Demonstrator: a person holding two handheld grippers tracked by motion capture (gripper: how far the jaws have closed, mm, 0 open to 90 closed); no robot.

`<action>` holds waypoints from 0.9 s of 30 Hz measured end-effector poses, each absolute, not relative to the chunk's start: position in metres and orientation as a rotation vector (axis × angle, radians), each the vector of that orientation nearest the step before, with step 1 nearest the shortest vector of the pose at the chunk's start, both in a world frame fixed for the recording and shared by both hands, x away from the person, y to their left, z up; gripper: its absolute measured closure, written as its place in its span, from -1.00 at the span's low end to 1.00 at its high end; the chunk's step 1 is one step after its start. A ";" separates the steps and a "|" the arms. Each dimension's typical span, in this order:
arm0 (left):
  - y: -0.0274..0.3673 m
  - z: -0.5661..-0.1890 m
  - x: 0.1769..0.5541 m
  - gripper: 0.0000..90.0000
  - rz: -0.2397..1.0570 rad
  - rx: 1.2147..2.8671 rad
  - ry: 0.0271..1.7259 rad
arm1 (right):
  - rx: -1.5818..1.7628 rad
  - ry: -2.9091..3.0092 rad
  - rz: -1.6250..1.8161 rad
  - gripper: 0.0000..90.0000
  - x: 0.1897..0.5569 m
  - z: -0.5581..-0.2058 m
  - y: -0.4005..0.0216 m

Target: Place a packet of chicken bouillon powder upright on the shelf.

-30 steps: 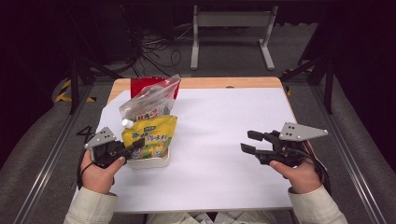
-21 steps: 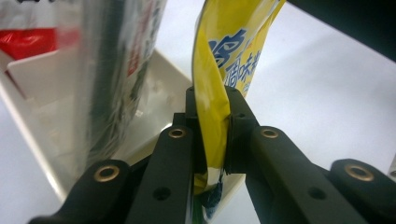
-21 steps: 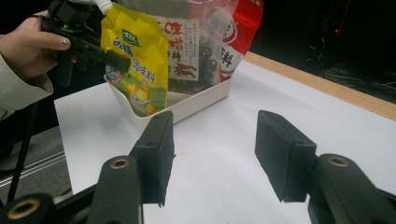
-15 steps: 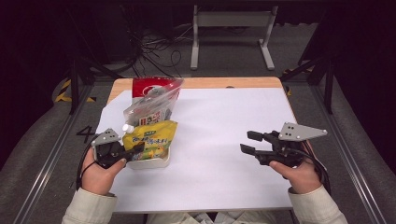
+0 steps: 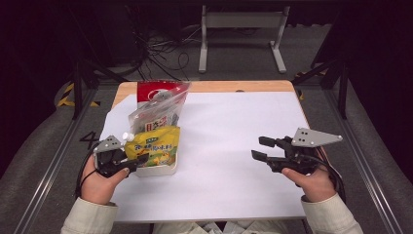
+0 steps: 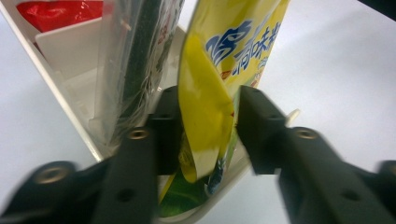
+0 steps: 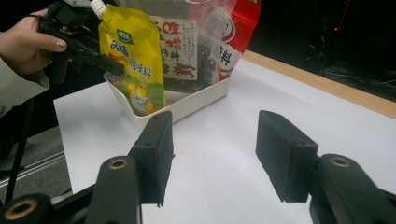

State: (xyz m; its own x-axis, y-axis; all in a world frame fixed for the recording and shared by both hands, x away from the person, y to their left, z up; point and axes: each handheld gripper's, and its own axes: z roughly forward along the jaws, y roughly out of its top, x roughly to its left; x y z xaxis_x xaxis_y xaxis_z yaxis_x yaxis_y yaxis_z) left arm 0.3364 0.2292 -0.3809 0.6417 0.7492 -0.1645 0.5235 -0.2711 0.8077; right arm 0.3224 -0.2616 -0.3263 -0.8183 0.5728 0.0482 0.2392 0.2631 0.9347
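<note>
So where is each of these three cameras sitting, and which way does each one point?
High view: above the person's side, facing forward and down on the white-covered table; both hands, left gripper, right gripper.
Left gripper view: on that gripper, along its black jaws, which have just been opening around the yellow plastic pouch.
Right gripper view: on the right gripper, jaws open over the table, facing the white plastic tray.
All three share the pouch.

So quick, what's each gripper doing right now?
Left gripper: jaws have just been opening, yellow pouch between them, no longer clamped.
Right gripper: open, holding nothing, above the white table.
</note>
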 end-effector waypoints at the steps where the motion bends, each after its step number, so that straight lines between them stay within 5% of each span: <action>1: 0.230 -0.380 0.334 0.10 0.320 1.941 0.987 | 0.749 2.236 1.572 0.00 0.323 -0.326 -0.262; 5: 0.234 -0.377 0.327 -0.27 0.371 1.931 0.941 | 0.751 2.229 1.553 -0.04 0.322 -0.327 -0.263; 9: 0.240 -0.378 0.321 -0.43 0.400 1.913 0.925 | 0.757 2.219 1.541 -0.06 0.322 -0.327 -0.268; 27: 0.271 -0.401 0.305 -0.61 0.452 1.866 0.946 | 0.867 2.167 1.407 -0.21 0.321 -0.344 -0.301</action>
